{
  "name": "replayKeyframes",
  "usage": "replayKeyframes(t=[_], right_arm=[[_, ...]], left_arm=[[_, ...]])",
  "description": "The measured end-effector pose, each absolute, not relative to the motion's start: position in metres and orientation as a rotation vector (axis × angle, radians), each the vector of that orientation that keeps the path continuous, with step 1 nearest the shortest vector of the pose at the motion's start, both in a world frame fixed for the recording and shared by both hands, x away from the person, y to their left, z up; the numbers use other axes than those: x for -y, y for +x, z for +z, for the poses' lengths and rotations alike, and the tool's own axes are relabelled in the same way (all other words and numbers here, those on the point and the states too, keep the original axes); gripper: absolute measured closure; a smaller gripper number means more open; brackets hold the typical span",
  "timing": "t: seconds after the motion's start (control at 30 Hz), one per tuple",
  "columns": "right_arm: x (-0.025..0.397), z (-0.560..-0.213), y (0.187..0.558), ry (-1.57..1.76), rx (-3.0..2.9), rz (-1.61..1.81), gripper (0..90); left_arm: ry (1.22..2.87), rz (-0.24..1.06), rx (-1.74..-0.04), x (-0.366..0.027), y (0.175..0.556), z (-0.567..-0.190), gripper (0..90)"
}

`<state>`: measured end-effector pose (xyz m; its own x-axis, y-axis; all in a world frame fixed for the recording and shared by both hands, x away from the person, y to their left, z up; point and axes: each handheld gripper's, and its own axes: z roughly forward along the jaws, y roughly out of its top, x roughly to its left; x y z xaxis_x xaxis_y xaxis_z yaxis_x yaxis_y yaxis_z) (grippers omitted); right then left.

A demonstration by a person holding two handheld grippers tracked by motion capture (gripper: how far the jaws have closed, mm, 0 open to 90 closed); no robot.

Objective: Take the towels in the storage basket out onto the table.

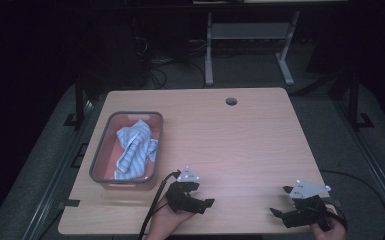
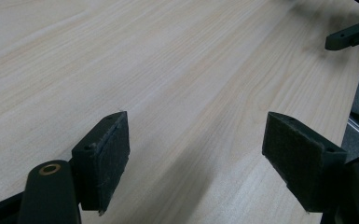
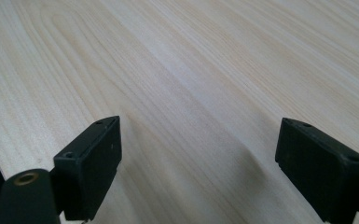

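Tools [image 1: 196,196] [image 1: 285,202], two, agape; one cloth [image 1: 136,148]; one bin [image 1: 100,155].

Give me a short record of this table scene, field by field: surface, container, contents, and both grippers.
surface: wooden table, round hole near far edge
container: grey-rimmed bin, orange inside, on table's left side
contents: blue-and-white striped cloth, crumpled inside the bin
left gripper: open, holding nothing, near front edge beside the bin
right gripper: open, holding nothing, at front right
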<state>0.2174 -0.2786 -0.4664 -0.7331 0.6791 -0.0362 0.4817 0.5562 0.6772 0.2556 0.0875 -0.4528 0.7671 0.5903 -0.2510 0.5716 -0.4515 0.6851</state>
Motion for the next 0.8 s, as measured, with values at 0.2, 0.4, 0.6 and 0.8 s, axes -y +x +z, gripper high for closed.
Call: replayKeyframes(t=[0.2,0.4,0.6,0.8], right_arm=[[0.279,-0.467,0.218,0.961,-2.497,0.962,13.8],[0.278,-0.467,0.218,0.969,-2.497,0.959,13.8],[0.277,-0.467,0.219,0.964,-2.49,0.96,13.9],[0.273,-0.467,0.218,0.975,-2.498,0.952,13.9]], left_arm=[[2.16,0.024,-0.864,-0.086,0.257,-0.454,23.3],[2.158,0.019,-0.867,-0.087,0.259,-0.45,23.3],[2.147,-0.005,-0.87,-0.088,0.263,-0.443,23.7],[2.154,-0.011,-0.86,-0.087,0.268,-0.433,23.4]])
